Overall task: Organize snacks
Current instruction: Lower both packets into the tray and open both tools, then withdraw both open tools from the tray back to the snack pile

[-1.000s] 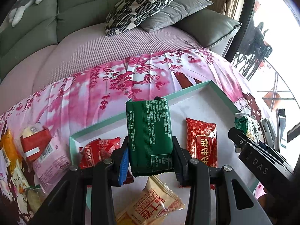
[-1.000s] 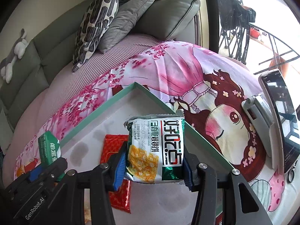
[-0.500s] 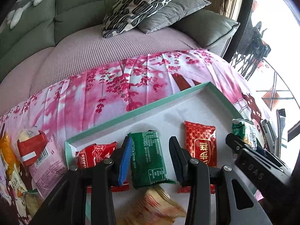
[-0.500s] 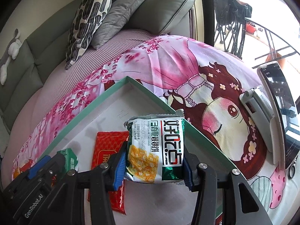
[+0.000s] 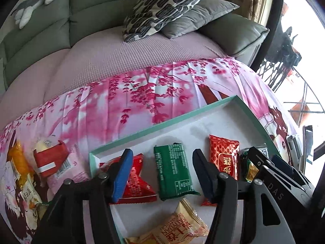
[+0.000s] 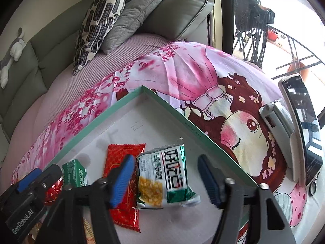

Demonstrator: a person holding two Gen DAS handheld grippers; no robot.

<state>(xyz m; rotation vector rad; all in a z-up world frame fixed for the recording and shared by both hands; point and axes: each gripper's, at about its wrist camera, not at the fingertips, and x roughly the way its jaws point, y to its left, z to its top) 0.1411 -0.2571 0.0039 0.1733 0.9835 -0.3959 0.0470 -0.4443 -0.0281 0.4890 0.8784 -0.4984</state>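
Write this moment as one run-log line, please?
left gripper: just opened, green packet released in tray | right gripper: just opened, white-green packet released in tray

Left gripper (image 5: 162, 174): black plastic linkage arms, silver pivot screws, ribbed blue pad on one finger (image 5: 121, 174), darker navy on the other; white "GenRobot.AI" lettering on its body. Right gripper (image 6: 165, 180): same build, blue ribbed pads, "DAS" marking.

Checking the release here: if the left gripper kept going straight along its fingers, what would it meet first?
Most likely the green packet, lying in the tray between the open fingers of the left gripper, whose jaws have just been opening. Depth is uncertain; the tray floor lies right under it.
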